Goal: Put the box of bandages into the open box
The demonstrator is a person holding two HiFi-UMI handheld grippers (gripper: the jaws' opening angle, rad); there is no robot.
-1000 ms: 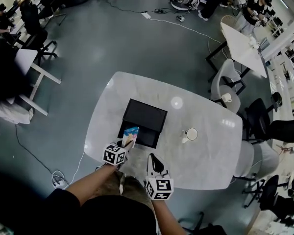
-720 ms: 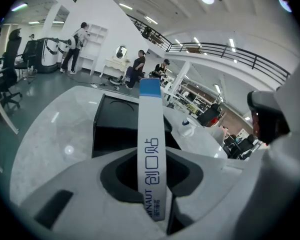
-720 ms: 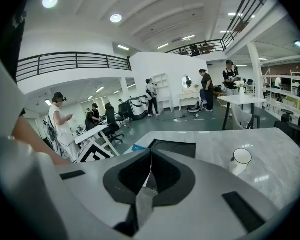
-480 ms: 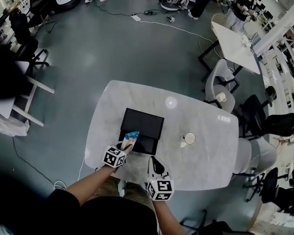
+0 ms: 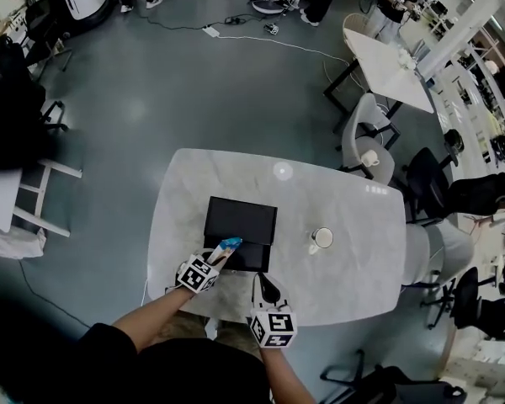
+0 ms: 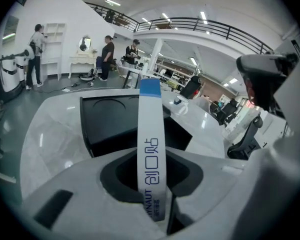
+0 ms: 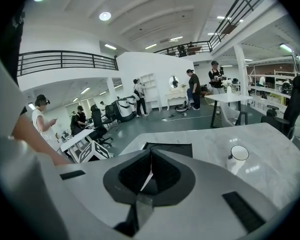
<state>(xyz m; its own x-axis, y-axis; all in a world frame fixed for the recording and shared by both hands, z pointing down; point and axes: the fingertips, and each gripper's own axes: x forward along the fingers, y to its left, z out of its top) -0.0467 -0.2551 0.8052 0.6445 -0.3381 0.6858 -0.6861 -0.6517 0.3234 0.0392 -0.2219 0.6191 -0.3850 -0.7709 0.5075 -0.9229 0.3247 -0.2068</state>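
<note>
The bandage box (image 5: 228,245), a slim white carton with a blue end (image 6: 151,134), is pinched edge-on in my left gripper (image 5: 220,255), whose jaws are shut on its lower part (image 6: 153,186). It hangs tilted over the near left corner of the open black box (image 5: 240,221), and its blue end reaches over the dark cavity (image 6: 115,116). My right gripper (image 5: 264,279) hovers just this side of the black box with its jaws shut and nothing between them (image 7: 150,159). The black box (image 7: 168,147) lies ahead of it.
The white marble table (image 5: 353,276) also carries a small white cup (image 5: 322,238) to the right of the black box, seen too as the cup (image 7: 238,154). Chairs (image 5: 366,150) stand at the table's far right, and people work at desks further off.
My left gripper has rolled and dipped, so the bandage box now lies flatter and further over the black box. The right gripper has shifted a little; the head view has swung.
</note>
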